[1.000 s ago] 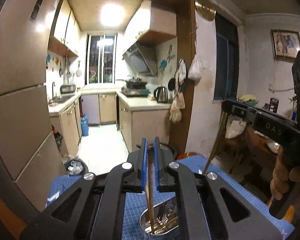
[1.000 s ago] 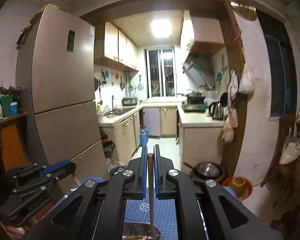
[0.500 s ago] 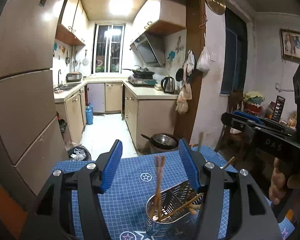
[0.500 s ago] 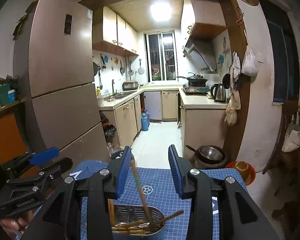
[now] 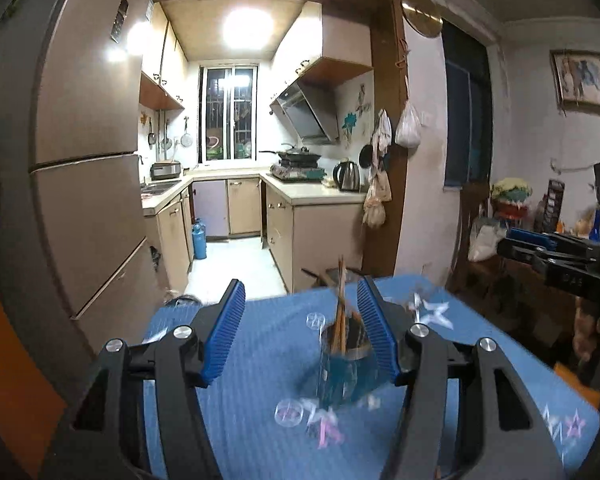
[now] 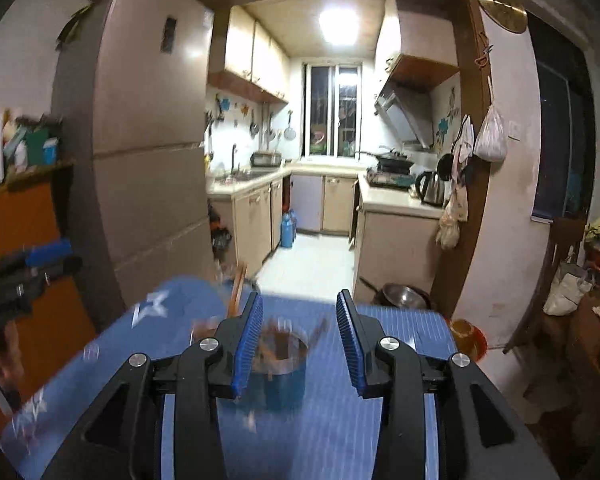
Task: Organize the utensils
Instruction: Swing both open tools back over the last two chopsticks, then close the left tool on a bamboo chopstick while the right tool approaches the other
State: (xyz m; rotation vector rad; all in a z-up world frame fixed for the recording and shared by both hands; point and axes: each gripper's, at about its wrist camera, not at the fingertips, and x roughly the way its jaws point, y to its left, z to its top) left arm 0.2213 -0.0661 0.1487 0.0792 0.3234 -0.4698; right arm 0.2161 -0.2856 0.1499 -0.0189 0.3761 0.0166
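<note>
On the right gripper (image 5: 556,258), faint letters "DAS".

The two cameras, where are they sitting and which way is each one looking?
Left wrist view: sits on the left hand-held gripper, looking over the blue table mat into the kitchen; the right hand-held gripper shows at right.
Right wrist view: sits on the right hand-held gripper, same direction; the left one and a hand show at left.
Shared: the round metal utensil holder with wooden chopsticks.
</note>
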